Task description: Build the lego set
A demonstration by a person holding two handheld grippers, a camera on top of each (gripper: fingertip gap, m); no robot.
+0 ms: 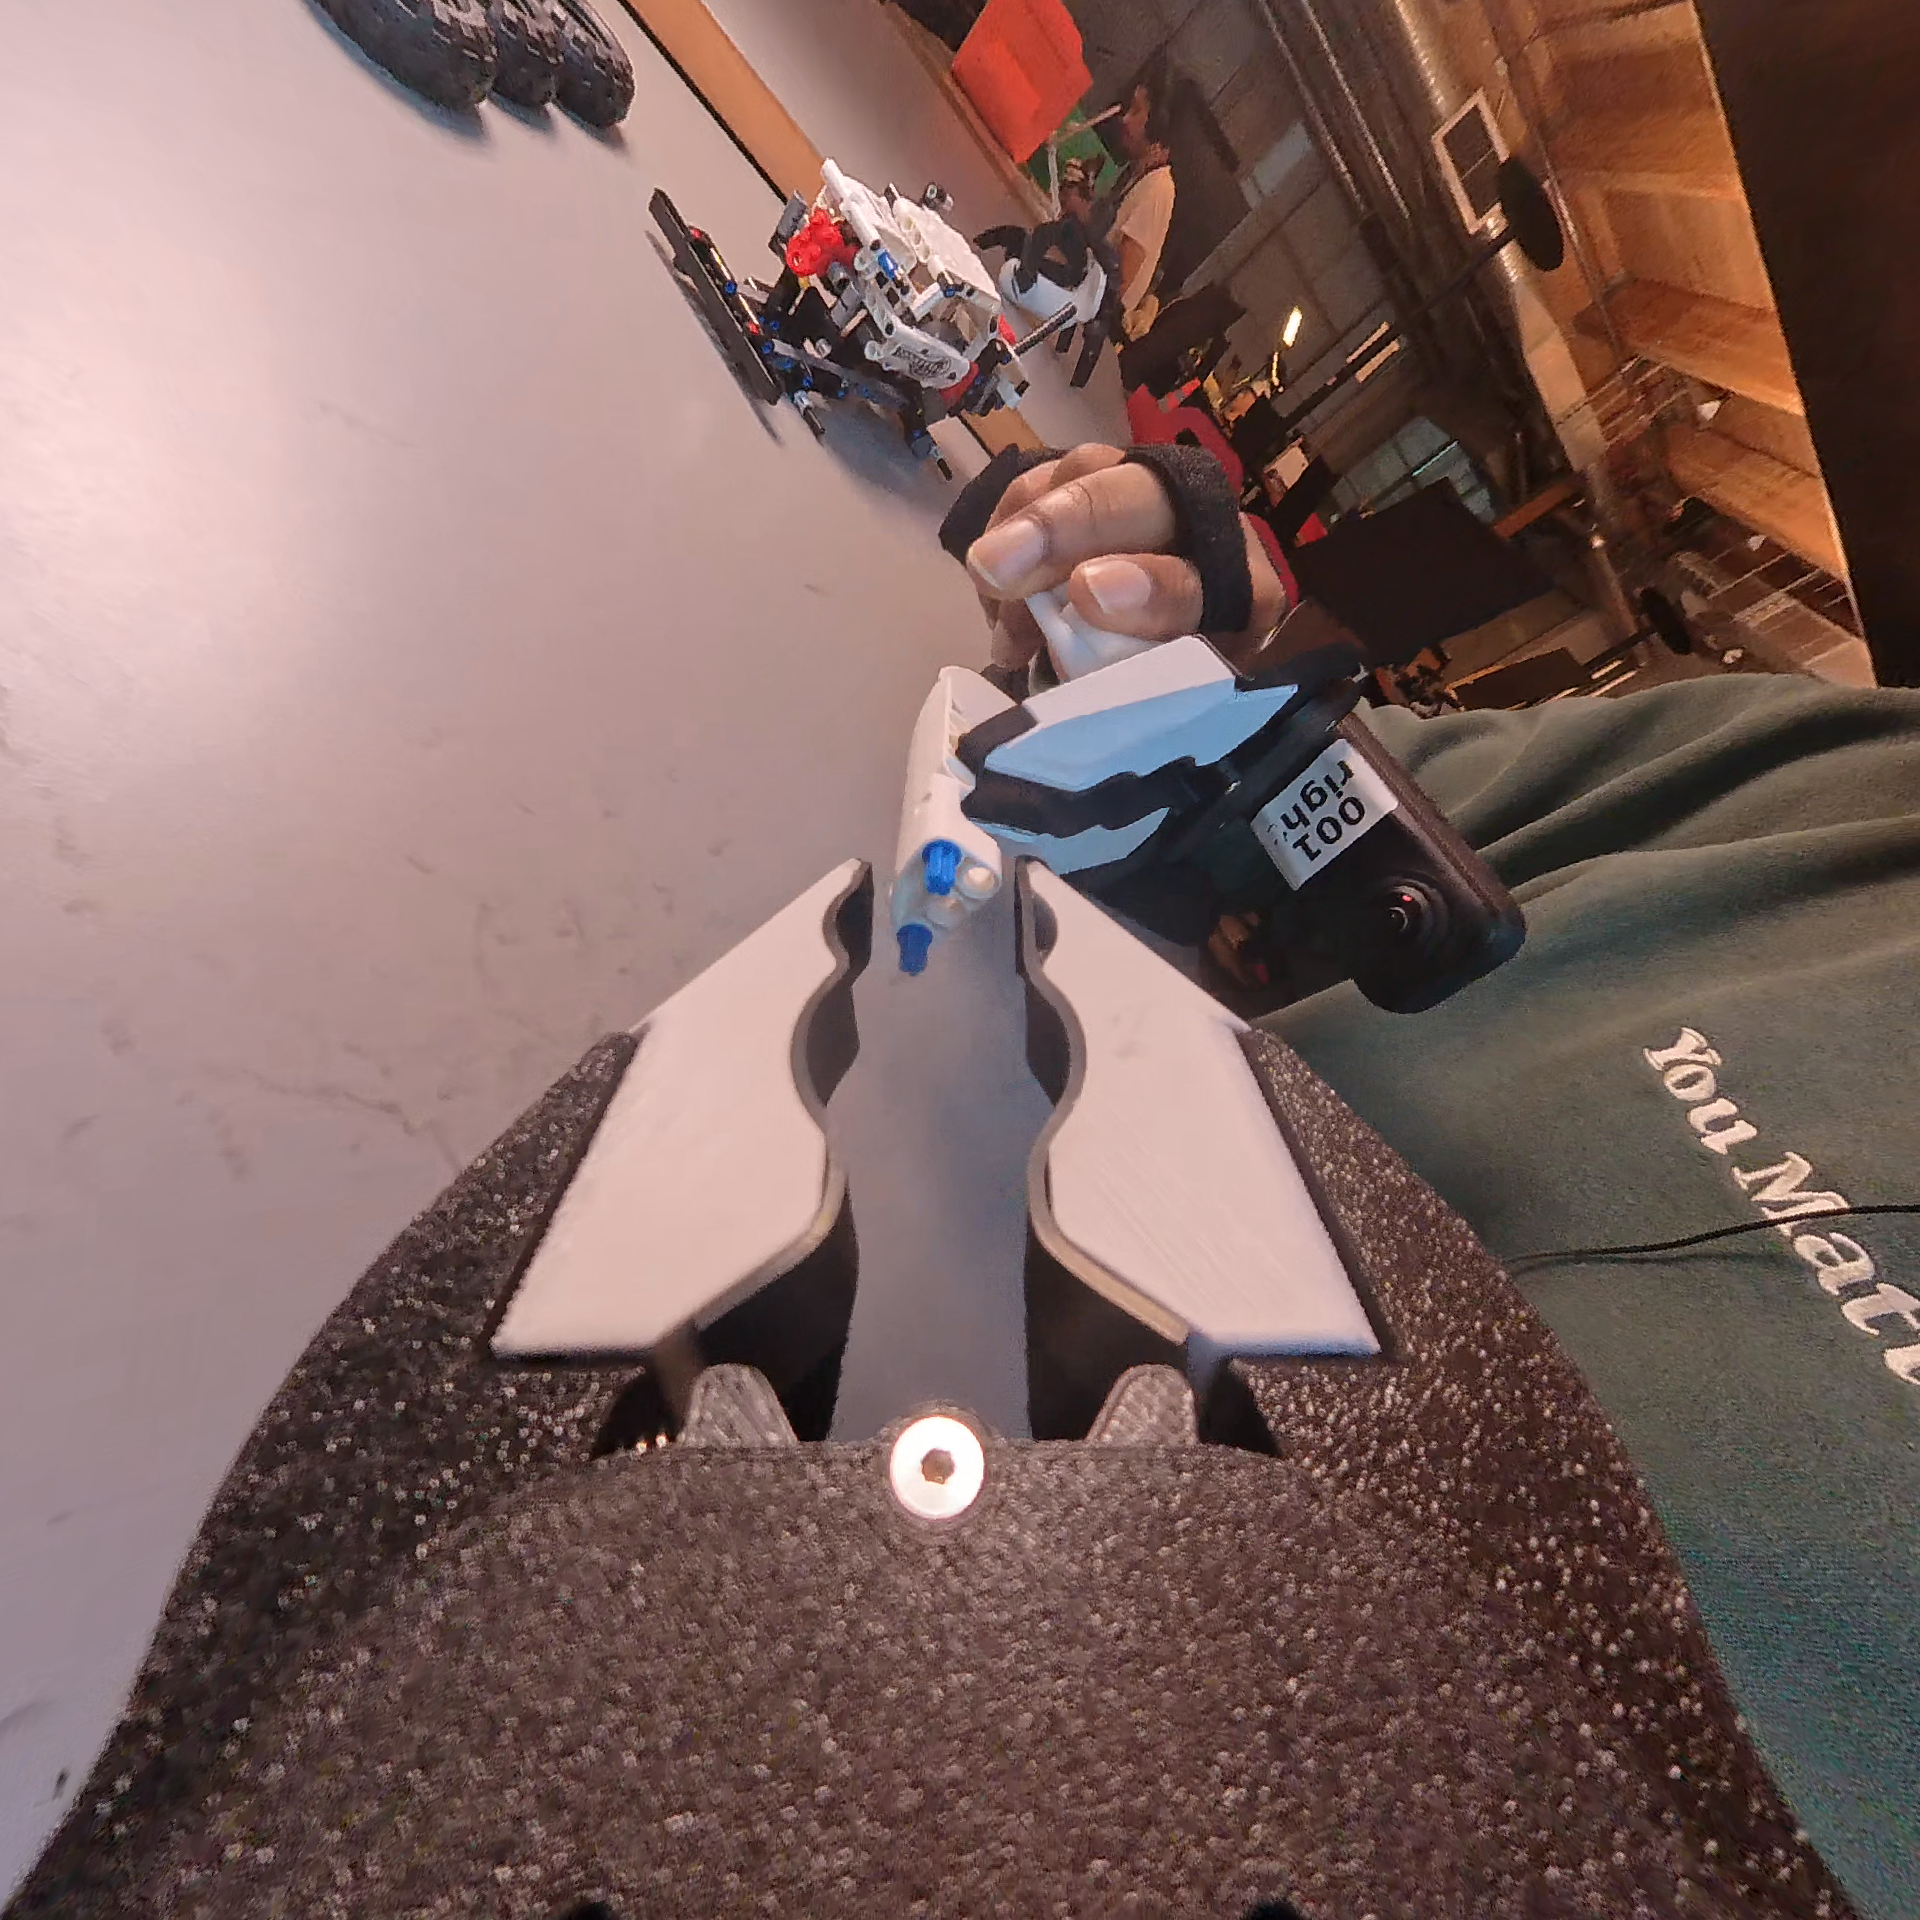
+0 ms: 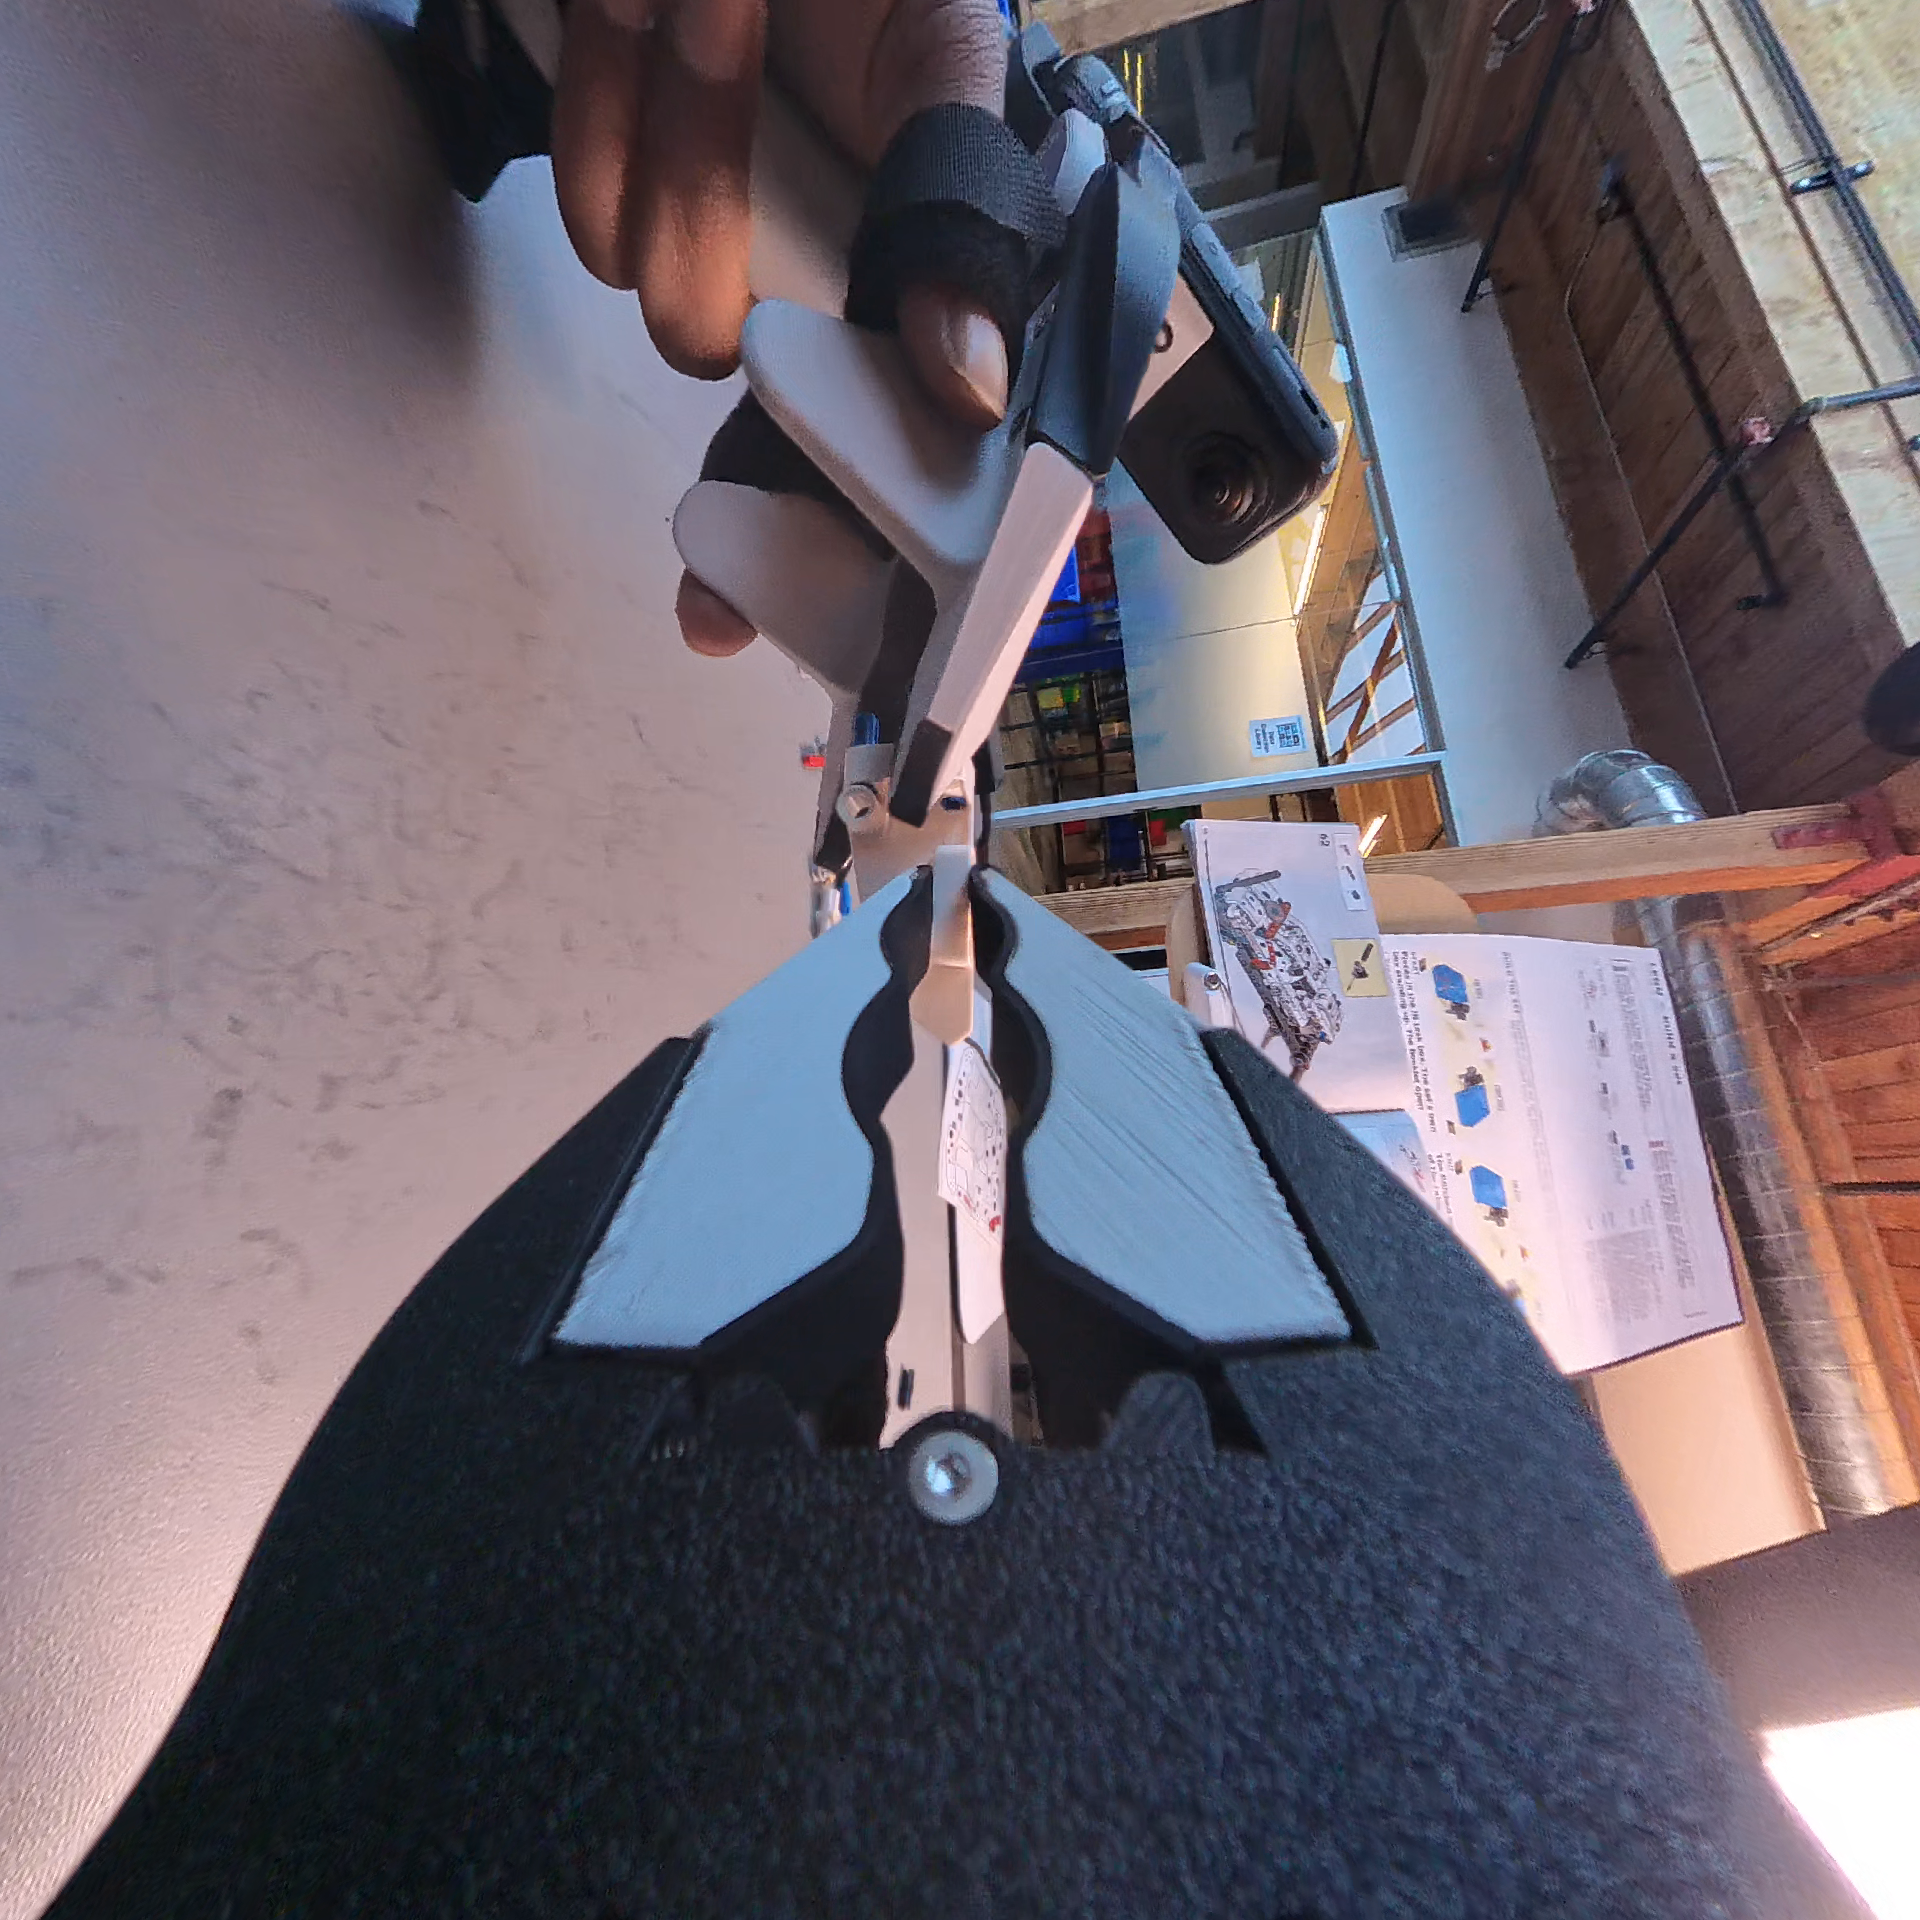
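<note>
My left gripper [image 1: 940, 914] stands open, its jaws spread to either side of the blue-pinned end of a white lego piece [image 1: 940, 821] without touching it. My right gripper [image 2: 948, 883] is clamped narrowly on that white piece, tips meeting the left one's. Both hover over the pale grey table [image 1: 364, 623]. Near its far edge sit the half-built model [image 1: 883, 301] and black tyres [image 1: 499, 52]; an instruction booklet [image 2: 1455, 1091] stands propped at the table's edge.

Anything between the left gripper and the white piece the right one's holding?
Nothing visible. The left gripper is open, and the white piece with blue pins, held by the right gripper, sits just past its fingertips with clear space between.
</note>
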